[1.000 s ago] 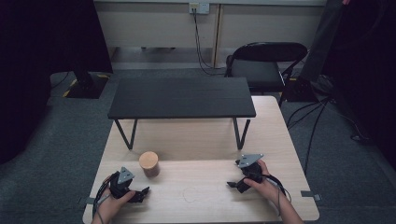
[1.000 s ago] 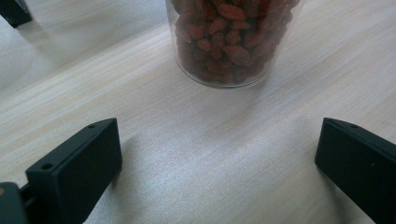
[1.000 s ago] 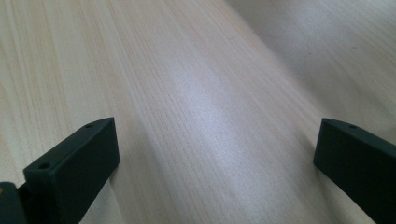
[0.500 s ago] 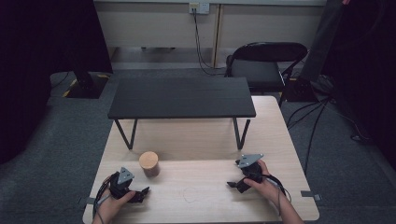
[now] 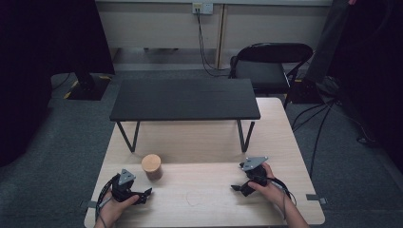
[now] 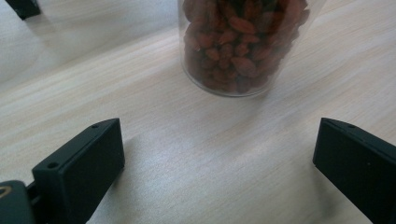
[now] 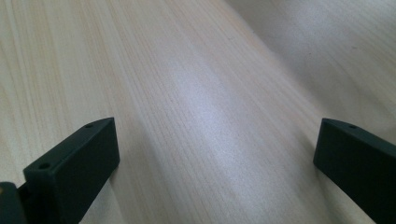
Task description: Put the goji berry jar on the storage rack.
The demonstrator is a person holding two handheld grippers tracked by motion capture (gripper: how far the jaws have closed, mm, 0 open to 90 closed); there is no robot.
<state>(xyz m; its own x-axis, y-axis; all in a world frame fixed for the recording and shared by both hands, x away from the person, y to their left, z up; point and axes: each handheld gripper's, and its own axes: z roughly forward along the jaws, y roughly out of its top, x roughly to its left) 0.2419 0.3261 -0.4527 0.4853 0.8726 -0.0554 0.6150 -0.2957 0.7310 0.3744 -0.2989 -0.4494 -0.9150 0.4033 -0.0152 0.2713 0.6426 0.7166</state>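
A light wooden table (image 5: 285,142) was seen, a low black bench (image 5: 184,99) standing across its far half. A clear jar (image 6: 245,44) of reddish dried fruit, wood-lidded, stood near the left gripper (image 5: 142,195), ahead of its jaws. Both the left gripper and the right gripper (image 5: 237,188) were held wide open and empty.
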